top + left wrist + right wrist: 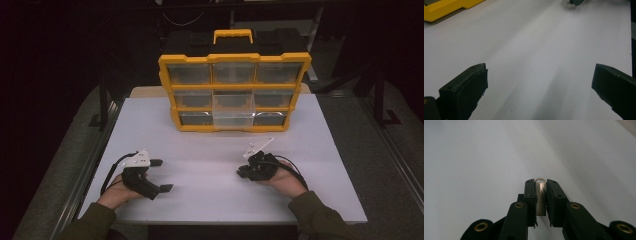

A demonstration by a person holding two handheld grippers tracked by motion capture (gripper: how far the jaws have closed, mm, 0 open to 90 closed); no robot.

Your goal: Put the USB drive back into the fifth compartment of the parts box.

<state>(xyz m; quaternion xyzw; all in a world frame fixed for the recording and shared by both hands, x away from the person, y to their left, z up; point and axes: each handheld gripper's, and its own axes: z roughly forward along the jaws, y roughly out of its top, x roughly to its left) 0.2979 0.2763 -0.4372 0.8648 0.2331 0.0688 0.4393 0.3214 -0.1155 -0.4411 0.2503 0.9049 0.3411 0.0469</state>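
My right gripper (540, 182) is shut on a small silvery metal piece (540, 197) that stands upright between the pads, its bent top edge poking just past the tips. In the high view this gripper (240, 172) rests low over the white table (210, 200) at the right, pointing left. My left gripper (167, 175) sits at the left of the table, pointing right, its jaws wide open. In the left gripper view nothing lies between the open fingers (469, 85), just bare table.
A yellow organiser (234, 92) with clear drawers stands upright at the back of the table; its lower middle drawer (233, 119) sticks out a little. Its yellow corner (446, 7) shows in the left gripper view. Dark floor and frame legs flank the table.
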